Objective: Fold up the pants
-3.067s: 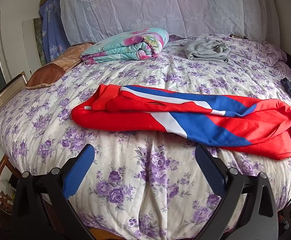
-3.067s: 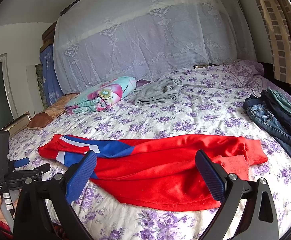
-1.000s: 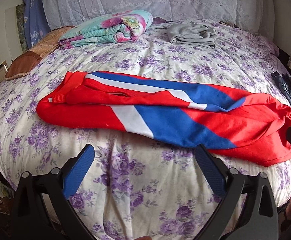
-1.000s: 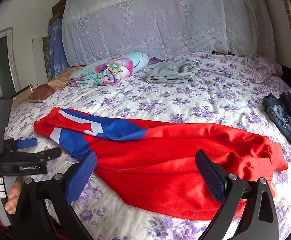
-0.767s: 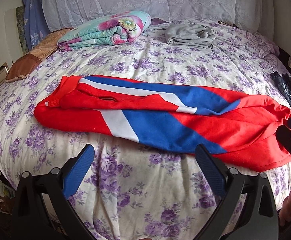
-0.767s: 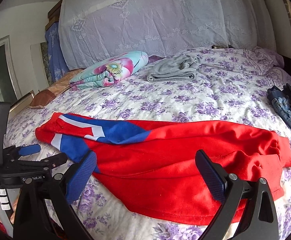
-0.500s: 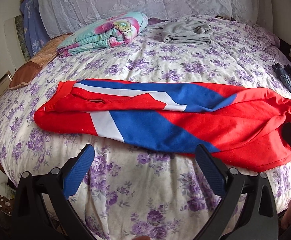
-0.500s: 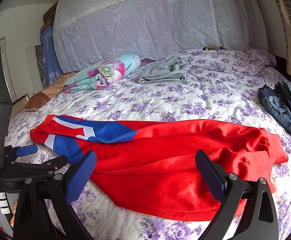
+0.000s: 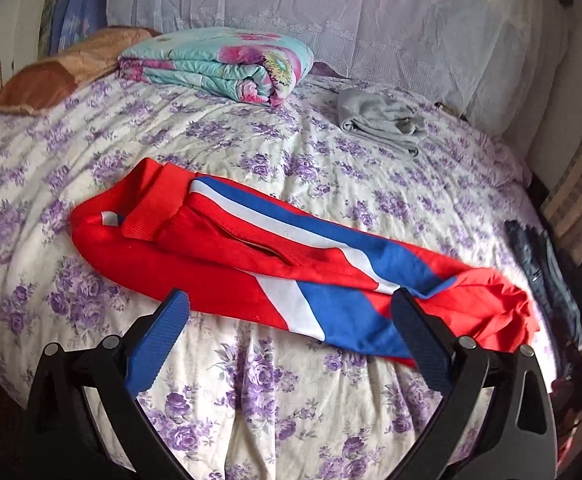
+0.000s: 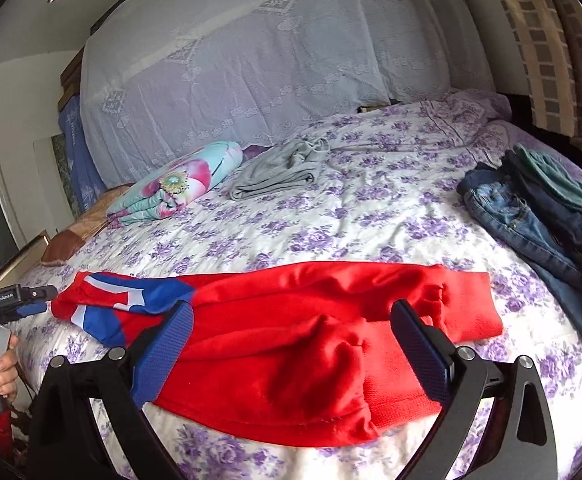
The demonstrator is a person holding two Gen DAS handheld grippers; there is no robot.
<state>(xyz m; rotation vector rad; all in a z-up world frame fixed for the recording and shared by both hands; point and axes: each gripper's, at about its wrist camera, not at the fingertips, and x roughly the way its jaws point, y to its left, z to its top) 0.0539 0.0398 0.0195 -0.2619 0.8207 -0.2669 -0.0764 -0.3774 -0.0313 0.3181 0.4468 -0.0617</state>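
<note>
Your red pants lie stretched sideways across the near part of the bed, long axis running left to right ahead of both claws. The blue-and-white striped leg ends with ribbed cuffs lie ahead of your left gripper; the plain red waist end lies bunched ahead of your right gripper.

Both claws are spread wide and hold nothing. In the left wrist view the right-hand fingertip overlaps the blue stripe; contact cannot be told. In the right wrist view both tips sit over red cloth, and touch is again unclear.

Beyond the pants you have bare floral sheet. Farther off lie a folded floral quilt and a grey garment. Jeans are piled to the right of your right claw, near that bed edge.
</note>
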